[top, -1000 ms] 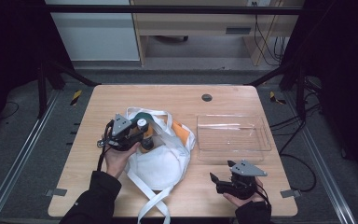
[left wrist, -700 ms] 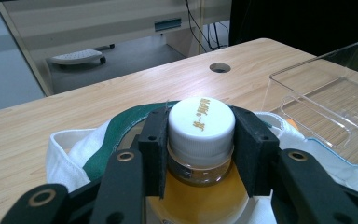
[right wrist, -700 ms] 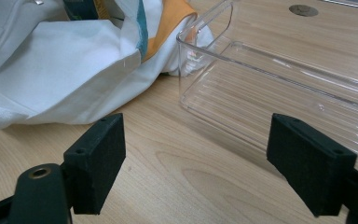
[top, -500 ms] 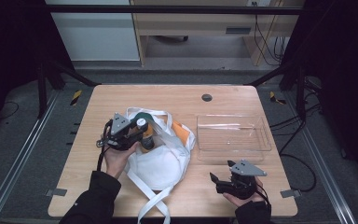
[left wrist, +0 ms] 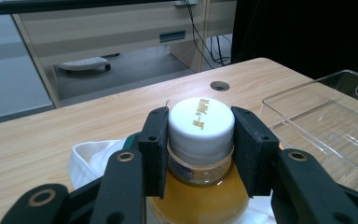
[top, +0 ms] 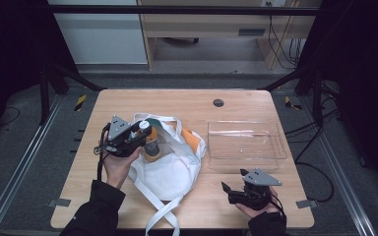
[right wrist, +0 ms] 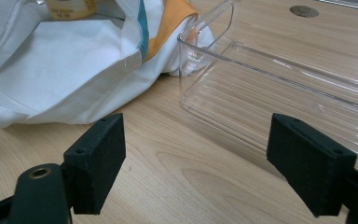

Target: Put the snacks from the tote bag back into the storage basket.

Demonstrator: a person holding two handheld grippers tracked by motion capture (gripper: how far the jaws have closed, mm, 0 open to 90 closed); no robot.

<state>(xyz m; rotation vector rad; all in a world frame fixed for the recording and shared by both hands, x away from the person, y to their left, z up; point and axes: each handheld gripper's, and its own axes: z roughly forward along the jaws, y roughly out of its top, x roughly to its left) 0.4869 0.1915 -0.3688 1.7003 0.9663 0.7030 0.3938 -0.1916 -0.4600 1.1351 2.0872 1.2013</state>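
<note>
While left gripper (left wrist: 200, 154) clamps white cap of juice bottle (top: 151, 142), bottle stands upright over white bag (top: 170, 169) near table's left edge; clear tray (top: 246, 142) lies rightward; right gripper (top: 229, 191) open, idle near front edge.

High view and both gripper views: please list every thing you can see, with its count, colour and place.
bottle: one, amber with white cap, above the bag, held at the cap
bag: one, white cloth with orange and green parts, table's left-centre
tray: one, clear plastic, table's right side
table: one, light wood, with a round hole near the far edge
left hand-held gripper: black, shut on the bottle
right hand-held gripper: black, open, near the tray's front
</note>
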